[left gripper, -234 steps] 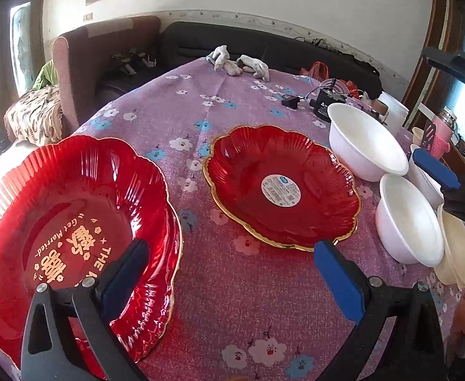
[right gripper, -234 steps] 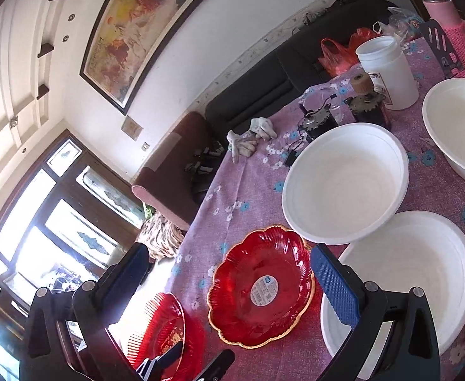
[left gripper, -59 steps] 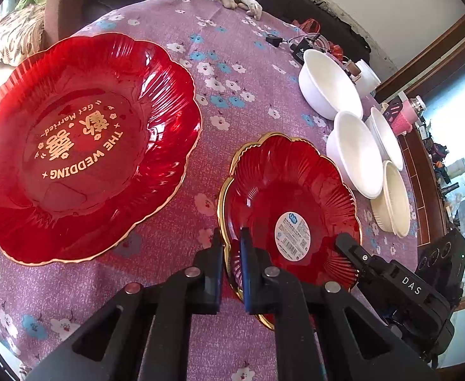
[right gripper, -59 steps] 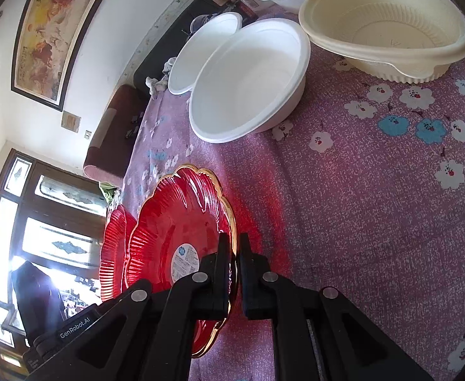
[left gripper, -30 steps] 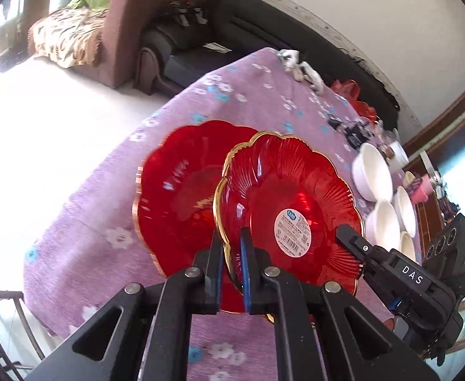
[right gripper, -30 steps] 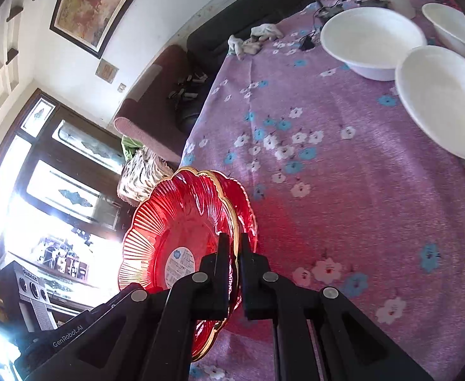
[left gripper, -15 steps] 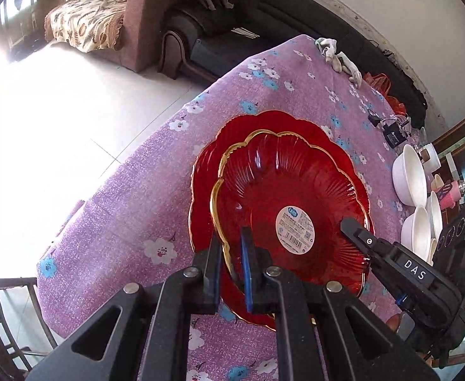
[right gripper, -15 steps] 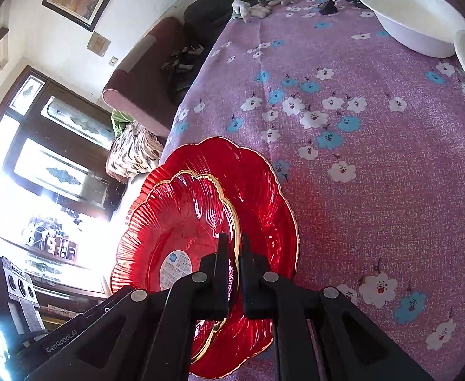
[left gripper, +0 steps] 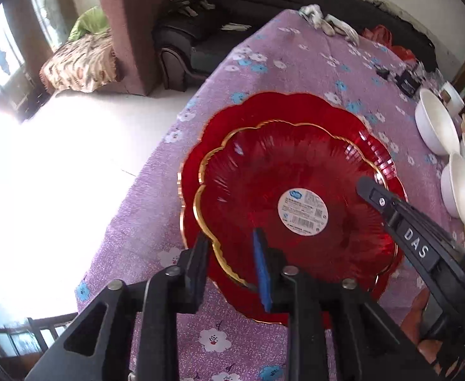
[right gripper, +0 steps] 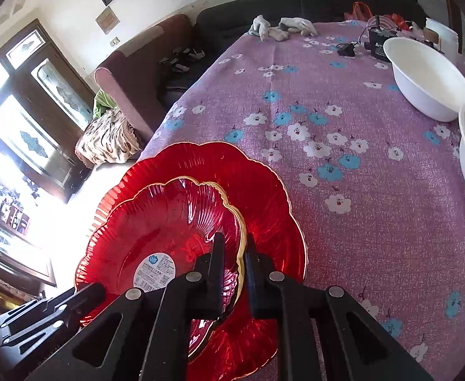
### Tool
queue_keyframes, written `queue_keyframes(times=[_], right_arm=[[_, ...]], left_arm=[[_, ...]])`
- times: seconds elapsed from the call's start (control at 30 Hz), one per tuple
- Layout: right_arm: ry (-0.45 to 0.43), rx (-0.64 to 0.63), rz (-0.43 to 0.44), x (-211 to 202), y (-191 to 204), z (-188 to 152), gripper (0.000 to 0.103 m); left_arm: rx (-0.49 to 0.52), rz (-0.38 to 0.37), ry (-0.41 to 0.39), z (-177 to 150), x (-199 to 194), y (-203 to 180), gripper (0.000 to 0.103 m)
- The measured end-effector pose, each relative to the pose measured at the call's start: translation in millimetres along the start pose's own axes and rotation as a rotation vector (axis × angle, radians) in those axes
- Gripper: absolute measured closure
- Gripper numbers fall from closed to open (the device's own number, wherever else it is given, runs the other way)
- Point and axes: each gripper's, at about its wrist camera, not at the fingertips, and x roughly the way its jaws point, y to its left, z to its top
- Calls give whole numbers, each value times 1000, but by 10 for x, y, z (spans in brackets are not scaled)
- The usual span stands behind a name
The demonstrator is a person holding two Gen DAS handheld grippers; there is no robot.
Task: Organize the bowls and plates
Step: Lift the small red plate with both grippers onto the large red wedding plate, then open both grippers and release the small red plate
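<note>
The small red gold-rimmed plate (left gripper: 280, 174) (right gripper: 169, 222), with a white sticker in its middle, lies inside the large red plate (left gripper: 280, 108) (right gripper: 264, 190) near the table's left corner. My left gripper (left gripper: 231, 260) straddles the small plate's near rim; its jaws are opening, a clear gap shows on both sides, and the blue pad (left gripper: 261, 266) is off the plate. My right gripper (right gripper: 235, 254) straddles the opposite rim, its jaws opening slightly around the gold edge. Each gripper shows in the other's view, the right gripper (left gripper: 391, 216) and the left gripper (right gripper: 42, 311).
White bowls (left gripper: 435, 127) (right gripper: 422, 79) stand in a row at the right of the purple flowered tablecloth (right gripper: 343, 127). Gloves (right gripper: 280, 28) and a black charger (right gripper: 378, 44) lie at the far end. The table edge drops to the floor just left of the plates. A sofa stands behind.
The small plate came down from above the large plate and now rests in it. The left jaws have parted widely off the rim. The right jaws have parted a little.
</note>
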Motion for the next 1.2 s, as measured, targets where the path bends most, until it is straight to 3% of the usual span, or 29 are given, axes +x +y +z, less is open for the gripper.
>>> queue_keyframes(times=[0.07,0.2,0.27,0.37,0.43,0.7,0.8,0.97,1.13,1.2], right_arm=[[-18,-32,-40,5,36,27,89],[-27,-65,-53,33,37,64,89],[-74,-91,-86,0,47,64,87],[-143,-117,-76,-90,32,49,75],[-189,-95,-45,-160,-16,54,71],[-383,11,117,-656,-300,50,67],[-413,37,139,-832,-454,-14,60],[-385,62,143,-1058,-778,-209,60],[-378,94,116,-1342,-1237,-476,59],[-369,137,118,-1438,-1484,-564,53]], left_arm=[[26,-28,23,16,19,-46,57],[10,-93,67,93,3,20,53],[-12,-148,93,146,-3,104,48],[-66,-242,122,187,-42,250,48],[-93,-244,101,197,-110,325,48],[-98,-177,-27,116,-390,280,46],[-48,-179,-79,32,-525,42,42],[53,-213,-137,-95,-607,-562,30],[166,-268,-113,-253,-508,-1254,29],[187,-296,-100,-281,-441,-1471,29]])
